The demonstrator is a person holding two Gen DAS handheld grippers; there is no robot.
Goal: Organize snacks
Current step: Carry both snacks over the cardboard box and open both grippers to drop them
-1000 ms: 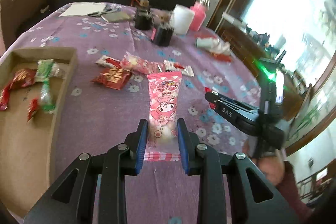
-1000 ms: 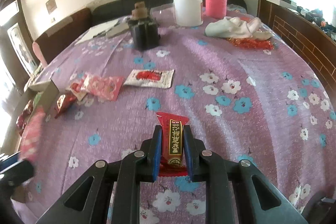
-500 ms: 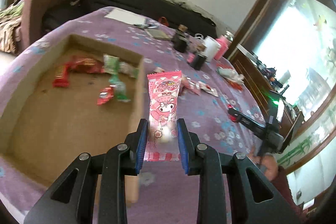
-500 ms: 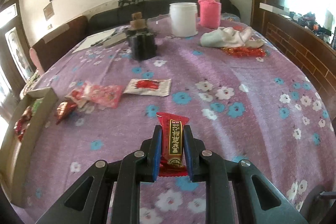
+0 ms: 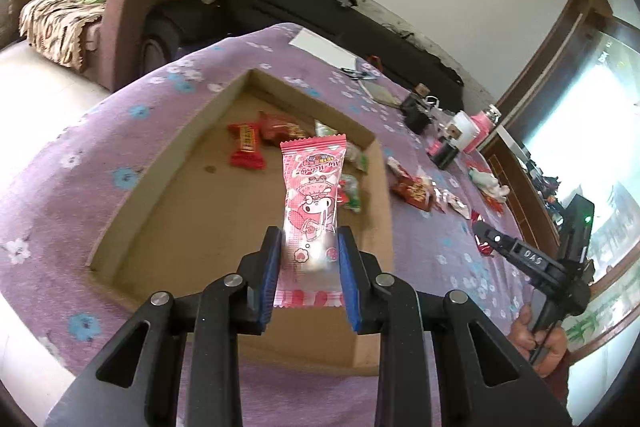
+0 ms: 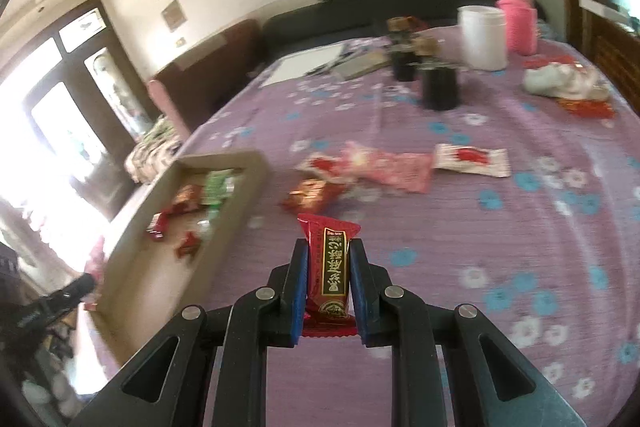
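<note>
**Both grippers loaded, box in view**

The left gripper [image 5: 308, 267] has its fingers clamped on a pink packet [image 5: 313, 203], which stands upright between the blue pads at the centre of the left wrist view. Behind and below the packet lies an open cardboard box [image 5: 168, 163], filling the middle of that frame on the purple flowered worktop [image 5: 60, 163]. On the box floor, toward its far side, lie a red bar [image 5: 246, 147], another red wrapper [image 5: 280, 131] and some green sweets [image 5: 352, 193], partly hidden by the packet. To the right of the box, loose on the cloth, sits a red snack [image 5: 414, 189] with smaller wrappers just beyond it. At the lower right edge a hand [image 5: 538, 337] grips the handle of the right gripper, whose black body reaches in from that side.

In the right wrist view the right gripper [image 6: 329, 287] has its fingers clamped on a red bar with gold lettering [image 6: 330, 263], held upright at lower centre. The box [image 6: 240, 211] shows at the left of this frame, with red and green sweets inside. On the cloth in mid-frame lie a blurred pink pack [image 6: 384, 167], a white sachet [image 6: 472, 161] to its right and a shiny red wrapper [image 6: 312, 195] near the box. Farther back, at upper right, stand a white tub [image 6: 482, 37], a pink bottle [image 6: 518, 21] and dark cups [image 6: 438, 87].
</note>
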